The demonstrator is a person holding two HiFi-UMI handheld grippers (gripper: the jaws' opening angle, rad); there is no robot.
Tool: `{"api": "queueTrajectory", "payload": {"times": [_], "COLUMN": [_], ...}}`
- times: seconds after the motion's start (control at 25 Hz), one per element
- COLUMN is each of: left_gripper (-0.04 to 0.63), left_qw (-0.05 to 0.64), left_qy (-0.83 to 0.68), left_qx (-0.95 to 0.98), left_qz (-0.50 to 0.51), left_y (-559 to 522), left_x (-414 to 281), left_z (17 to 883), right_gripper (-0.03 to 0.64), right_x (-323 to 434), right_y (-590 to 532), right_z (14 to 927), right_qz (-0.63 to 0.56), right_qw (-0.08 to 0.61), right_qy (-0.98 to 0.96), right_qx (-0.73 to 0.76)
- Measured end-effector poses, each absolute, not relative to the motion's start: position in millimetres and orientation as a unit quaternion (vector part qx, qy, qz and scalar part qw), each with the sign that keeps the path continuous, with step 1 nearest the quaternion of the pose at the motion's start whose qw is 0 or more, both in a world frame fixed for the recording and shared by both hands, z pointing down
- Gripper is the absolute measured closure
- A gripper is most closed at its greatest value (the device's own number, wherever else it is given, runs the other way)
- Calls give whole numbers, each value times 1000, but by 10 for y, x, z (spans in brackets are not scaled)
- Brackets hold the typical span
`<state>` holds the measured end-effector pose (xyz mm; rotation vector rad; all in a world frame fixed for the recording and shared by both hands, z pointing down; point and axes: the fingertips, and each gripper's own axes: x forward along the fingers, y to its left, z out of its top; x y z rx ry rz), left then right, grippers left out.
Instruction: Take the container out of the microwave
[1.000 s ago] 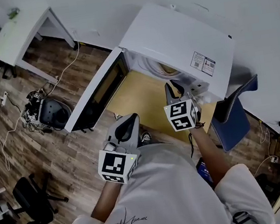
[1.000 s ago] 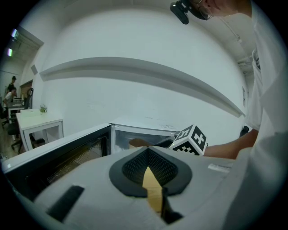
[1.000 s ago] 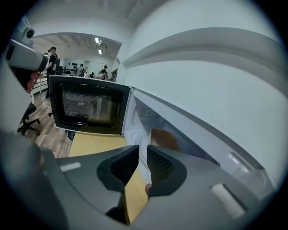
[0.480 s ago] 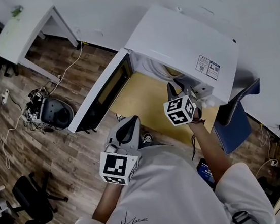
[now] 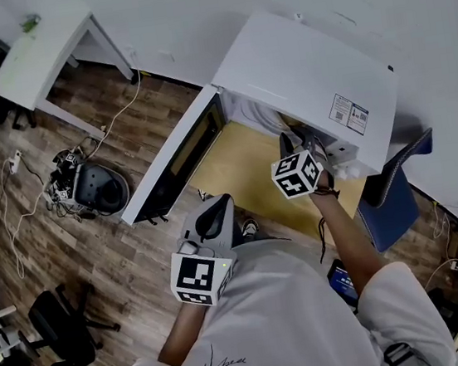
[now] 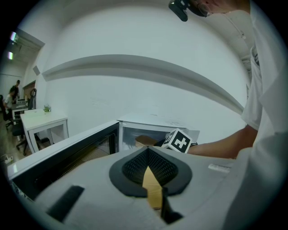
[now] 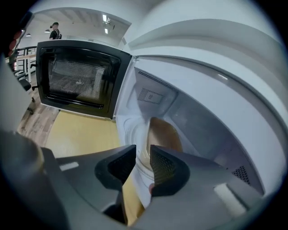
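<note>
Container [image 7: 164, 134]: tan, lying deep inside the microwave [image 5: 306, 67] cavity on the glass turntable [image 7: 133, 134], untouched.
Door [image 5: 171, 156]: swung wide open, off to the left in the head view.
Right gripper [image 7: 143, 161]: at the cavity mouth, jaws apart and just been opening; nothing clasped, container visible through the gap, farther in.
Left gripper [image 6: 146, 152]: held back near the torso, over the yellow table [image 5: 239, 164] edge; jaws closed together, empty.

Left tongs [image 6: 147, 158] shut, held near torso. Right tongs [image 7: 143, 162] extended forward, jaws just opening, gap empty.
</note>
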<state>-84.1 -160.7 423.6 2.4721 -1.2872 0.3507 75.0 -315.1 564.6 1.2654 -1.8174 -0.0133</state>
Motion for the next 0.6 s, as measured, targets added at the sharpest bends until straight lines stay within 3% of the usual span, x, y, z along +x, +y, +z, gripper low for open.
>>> {"api": "queueTrajectory", "payload": {"times": [0.6], "left_gripper": [597], "left_qw": [174], "left_qy": [-460], "left_qx": [860], "left_qz": [136], "left_y": [-1712], "left_x": [-989], "left_z": [4301], "right_gripper": [492], "right_x": [683], "right_y": [-3404], "right_z": [5812], "right_qz": [-43], "right_qw": [488], "right_qy": [-712], "right_qx": [503]}}
